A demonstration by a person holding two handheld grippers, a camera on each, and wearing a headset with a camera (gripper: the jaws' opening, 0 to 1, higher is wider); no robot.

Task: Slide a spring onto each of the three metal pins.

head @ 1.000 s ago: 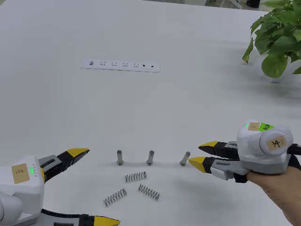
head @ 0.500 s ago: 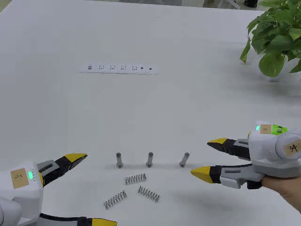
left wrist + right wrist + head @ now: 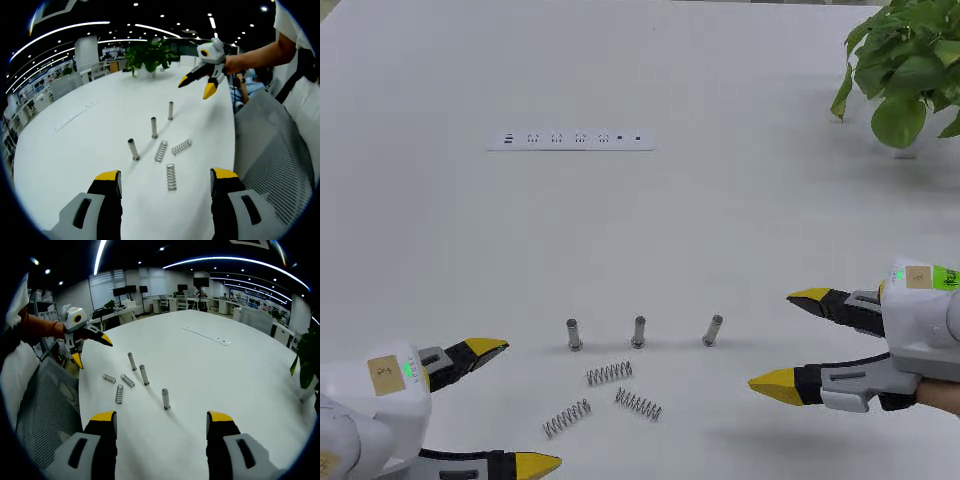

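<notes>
Standing upright, three pins, three springs lying beside, left tongs spread, right tongs spread.

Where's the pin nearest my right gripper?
In the head view, that pin stands upright at the right end of the three-pin row, left of the right gripper and apart from it.

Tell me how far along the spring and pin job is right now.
Nothing is done yet: the left pin, middle pin and right pin stand bare. The left spring, middle spring and right spring lie loose on the table before them. Nothing is in hand: the left gripper and right gripper are open and empty. All three springs remain to be fitted.
</notes>
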